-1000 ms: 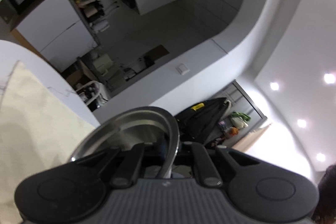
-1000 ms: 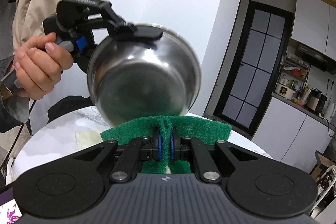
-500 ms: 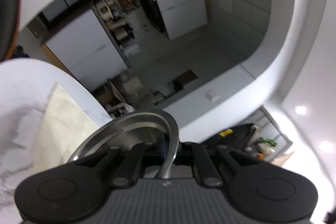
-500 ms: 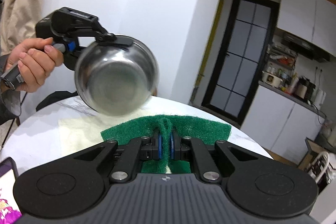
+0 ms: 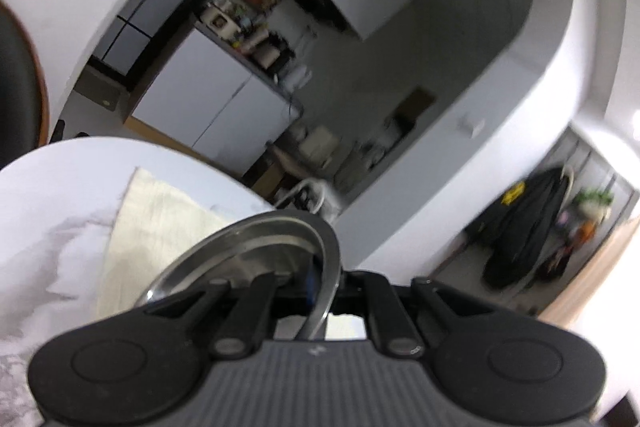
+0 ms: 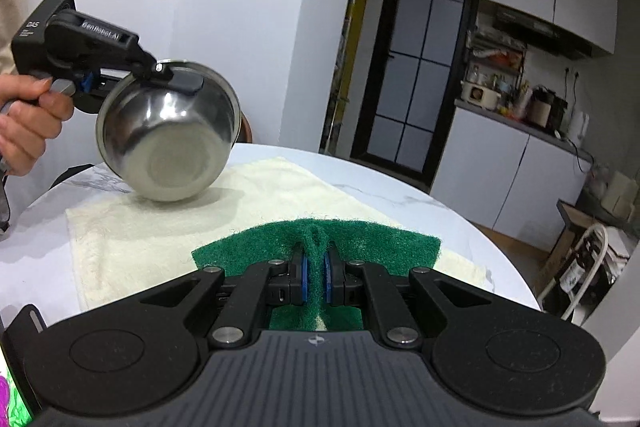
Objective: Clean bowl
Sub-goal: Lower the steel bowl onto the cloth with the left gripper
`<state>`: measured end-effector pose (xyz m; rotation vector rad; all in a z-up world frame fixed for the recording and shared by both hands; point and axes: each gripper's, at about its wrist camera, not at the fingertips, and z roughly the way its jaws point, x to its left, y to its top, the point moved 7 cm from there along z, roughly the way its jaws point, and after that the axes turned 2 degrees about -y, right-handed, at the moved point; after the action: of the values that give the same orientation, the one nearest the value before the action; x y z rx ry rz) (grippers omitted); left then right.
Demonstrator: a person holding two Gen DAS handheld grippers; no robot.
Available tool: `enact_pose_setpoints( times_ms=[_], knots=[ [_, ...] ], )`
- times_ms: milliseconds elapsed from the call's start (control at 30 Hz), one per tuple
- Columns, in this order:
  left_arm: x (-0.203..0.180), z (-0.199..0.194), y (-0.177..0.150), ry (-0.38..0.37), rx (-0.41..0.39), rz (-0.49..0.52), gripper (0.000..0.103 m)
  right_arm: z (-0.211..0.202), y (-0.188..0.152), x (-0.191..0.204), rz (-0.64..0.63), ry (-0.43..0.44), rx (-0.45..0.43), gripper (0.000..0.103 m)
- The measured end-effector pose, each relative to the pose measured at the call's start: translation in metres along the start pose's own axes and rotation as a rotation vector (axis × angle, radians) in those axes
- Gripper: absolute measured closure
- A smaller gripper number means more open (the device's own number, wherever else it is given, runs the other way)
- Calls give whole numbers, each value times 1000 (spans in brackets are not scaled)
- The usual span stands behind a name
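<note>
1. Right gripper [image 6: 316, 277]: clamped on a green scouring pad [image 6: 320, 239], blue pads pinching a raised fold at the middle. Pad fans out flat to either side ahead of the fingers, likely so a broad face is ready for wiping.
2. Left gripper [image 6: 176, 77]: closed on the rim of the steel bowl [image 6: 168, 135], one finger inside the wall, one outside, as the left wrist view confirms at the bowl [image 5: 256, 247]. Held by a hand [image 6: 24, 123] at the left edge of the right wrist view.
3. Bowl: lifted off the surface, tilted so its flat base faces the right gripper and its mouth faces away. Shadow on the cloth beneath; lowest edge looks just clear of it, though contact cannot be ruled out. Orientation probably offers the outside and base to the pad.
4. Bowl and pad: well apart, open air between, nothing in the path.
5. Cream cloth [image 6: 260, 195]: spread flat under both, presumably to catch drips and cushion the bowl.
6. Tabletop [image 6: 420, 203]: round, white, marbled; curved edge close behind the pad on the right side, so room for sweeping runs mainly toward the bowl. Bare margin around the cloth.
7. Beyond: dark door and kitchen counter, far off, no obstacle.
</note>
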<state>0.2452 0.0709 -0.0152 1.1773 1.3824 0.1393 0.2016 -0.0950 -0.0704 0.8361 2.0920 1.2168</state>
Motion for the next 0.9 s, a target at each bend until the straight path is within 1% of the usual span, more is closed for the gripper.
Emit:
enact_pose_setpoints(
  times_ms=[67,167,233,467,567,633,767,900],
  knots=[
    [-10,10,-10,20,58,58,96,0,-3,-2,19,0,27,94],
    [-21,18,-24,31,122,128,93,0,-8,-4,34,2,53,94],
    [-30,26,-35,57,174,196,92,-1,-10,-1,43,5,63,94],
    [-31,37,-59,113,276,283,87,-5,-17,0,58,18,84,94],
    [-27,38,-67,150,305,316,84,-7,-18,-2,66,19,84,94],
    [-23,38,-72,193,330,347,82,-8,-19,-3,74,21,80,94],
    [-27,37,-78,230,353,390,77,-9,-20,-3,91,25,78,94],
    [-30,41,-83,258,369,440,77,-6,-21,-6,94,36,87,93]
  ],
)
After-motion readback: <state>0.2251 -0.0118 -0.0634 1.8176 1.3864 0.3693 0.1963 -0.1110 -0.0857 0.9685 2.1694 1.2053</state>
